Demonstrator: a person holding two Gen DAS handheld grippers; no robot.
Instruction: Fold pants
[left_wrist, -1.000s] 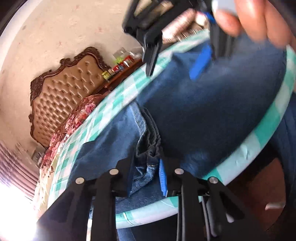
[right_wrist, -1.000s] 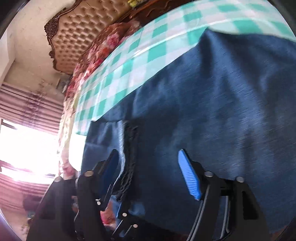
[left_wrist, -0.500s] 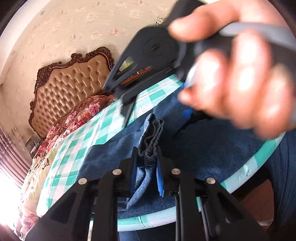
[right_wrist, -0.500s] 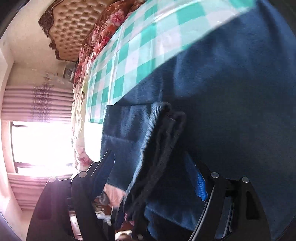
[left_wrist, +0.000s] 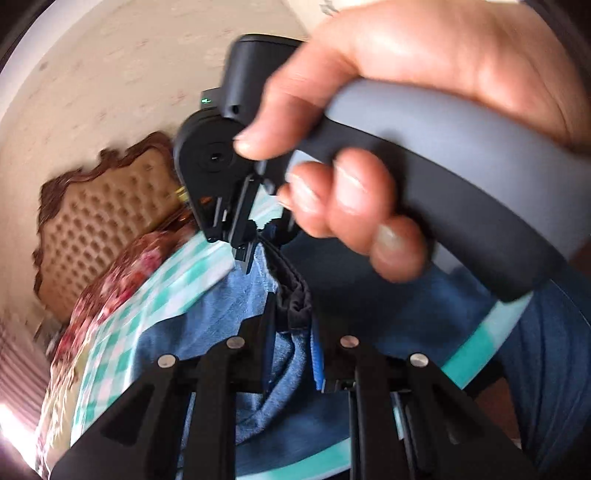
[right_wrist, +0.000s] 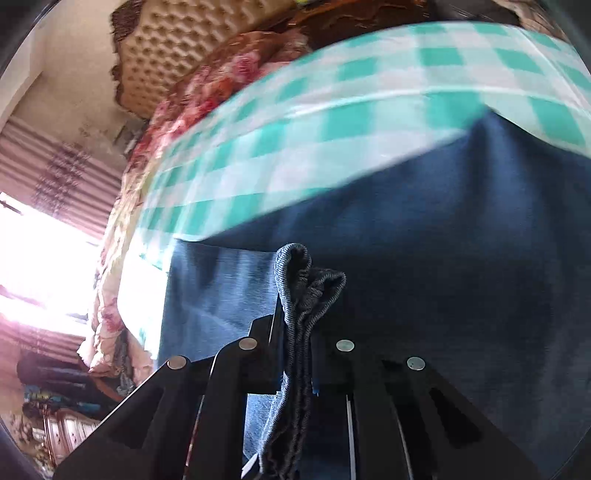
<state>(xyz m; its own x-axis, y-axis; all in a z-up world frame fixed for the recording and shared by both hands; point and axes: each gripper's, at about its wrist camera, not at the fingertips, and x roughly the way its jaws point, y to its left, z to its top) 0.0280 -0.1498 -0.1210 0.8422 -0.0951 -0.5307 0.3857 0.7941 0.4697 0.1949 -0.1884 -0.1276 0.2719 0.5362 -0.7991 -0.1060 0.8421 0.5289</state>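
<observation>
Blue denim pants (left_wrist: 240, 295) lie on a round table with a green-and-white checked cloth (left_wrist: 162, 291). My left gripper (left_wrist: 293, 332) is shut on a bunched edge of the pants, lifted off the table. In the left wrist view the right gripper (left_wrist: 255, 240), held by a hand (left_wrist: 369, 110), pinches the same edge just beyond. In the right wrist view my right gripper (right_wrist: 297, 332) is shut on a thick fold of the pants' edge (right_wrist: 306, 280), with the dark denim (right_wrist: 461, 258) spread over the checked cloth (right_wrist: 332, 129) below.
A tufted tan headboard (left_wrist: 110, 206) and a floral bedspread (left_wrist: 122, 273) stand beyond the table. A bright window with striped curtains (right_wrist: 44, 229) is at the left. The table's rim (left_wrist: 480, 354) curves close at the right.
The right gripper shut on the pants' edge, having been open around it. Both grippers lifted the edge, and the right hand moved close in front of the left camera.
</observation>
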